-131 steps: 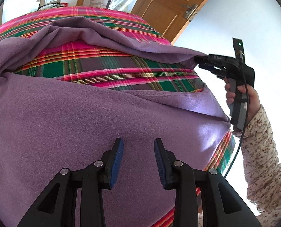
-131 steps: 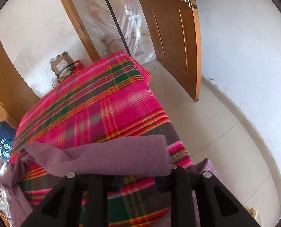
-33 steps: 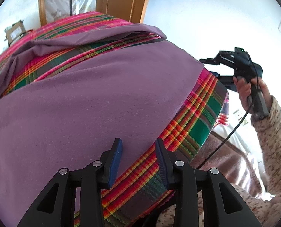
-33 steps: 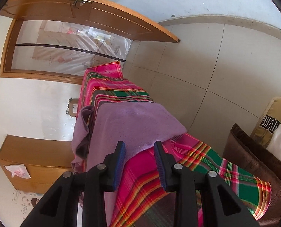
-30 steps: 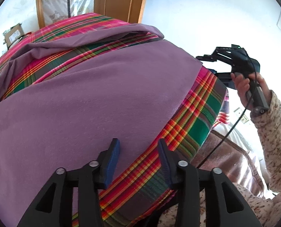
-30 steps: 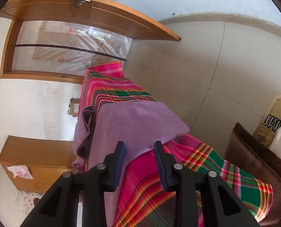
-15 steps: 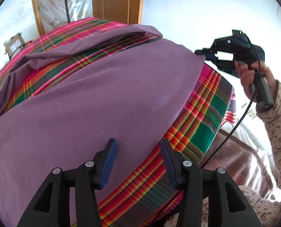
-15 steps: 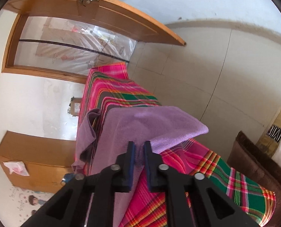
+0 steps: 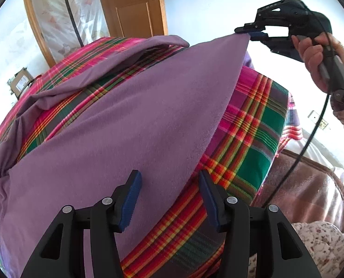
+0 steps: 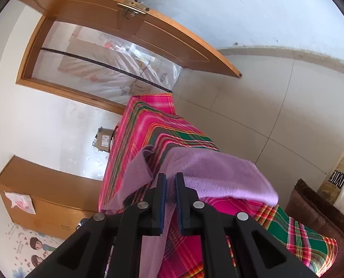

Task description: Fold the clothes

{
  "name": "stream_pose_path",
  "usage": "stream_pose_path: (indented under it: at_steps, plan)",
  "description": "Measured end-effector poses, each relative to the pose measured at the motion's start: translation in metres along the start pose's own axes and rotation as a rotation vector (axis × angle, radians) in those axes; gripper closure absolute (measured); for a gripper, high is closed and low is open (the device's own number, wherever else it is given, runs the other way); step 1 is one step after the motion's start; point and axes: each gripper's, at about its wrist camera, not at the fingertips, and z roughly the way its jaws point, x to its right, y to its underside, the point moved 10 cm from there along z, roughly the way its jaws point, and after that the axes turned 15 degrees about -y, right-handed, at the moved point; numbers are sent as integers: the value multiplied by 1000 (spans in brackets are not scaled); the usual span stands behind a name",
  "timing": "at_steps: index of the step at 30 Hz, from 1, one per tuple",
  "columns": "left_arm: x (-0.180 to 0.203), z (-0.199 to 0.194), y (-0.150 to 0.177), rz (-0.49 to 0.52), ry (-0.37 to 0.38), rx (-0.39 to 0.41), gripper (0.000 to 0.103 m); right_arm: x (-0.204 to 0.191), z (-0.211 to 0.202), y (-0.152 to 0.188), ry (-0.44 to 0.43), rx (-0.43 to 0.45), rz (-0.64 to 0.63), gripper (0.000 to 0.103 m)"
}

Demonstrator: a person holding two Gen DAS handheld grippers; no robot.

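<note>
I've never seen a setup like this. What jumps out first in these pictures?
A big purple cloth spread over a bright pink-and-green plaid cover. At upper right, the right tool, held in a hand, pinches one corner and lifts it into a peak. The left tool hangs open over the near edge.

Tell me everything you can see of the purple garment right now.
The purple garment is plain, soft, fleece-like cloth spread over the plaid cover. A long strip of it, perhaps a sleeve, lies rumpled along the far side. The right gripper is shut on one corner and holds it off the cover, pulling the cloth into a taut peak. The left gripper is open above its near edge, not gripping.
</note>
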Motion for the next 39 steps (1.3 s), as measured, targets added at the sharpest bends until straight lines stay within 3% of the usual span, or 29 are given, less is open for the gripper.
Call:
stream_pose_path:
  at_steps: [6, 10, 13, 20, 28, 30, 34, 39]
  plan:
    - [-2, -1, -2, -1, -29, 26, 54, -15, -5, -3, 16, 16, -61, 95]
    - [-5, 0, -2, -4, -16, 27, 92, -13, -13, -3, 36, 46, -65, 95]
    - [-4, -6, -3, 7, -7, 45, 98, -13, -22, -5, 89, 90, -109, 101]
    - [-7, -16, -4, -4, 18, 68, 100, 2, -40, -9, 138, 122, -120, 102]
    - [-29, -22, -20, -105, 7, 111, 100, 29, -31, 27, 108, 28, -6, 101]
    - [-32, -24, -21, -129, 8, 117, 100, 26, -31, 38, 92, 10, 0, 96]
    - [-34, -29, -26, -160, 20, 134, 100, 20, -31, 62, 57, -27, 35, 77]
    - [-38, -39, -34, -182, 25, 161, 100, 28, -20, 92, -25, -89, 204, 77]
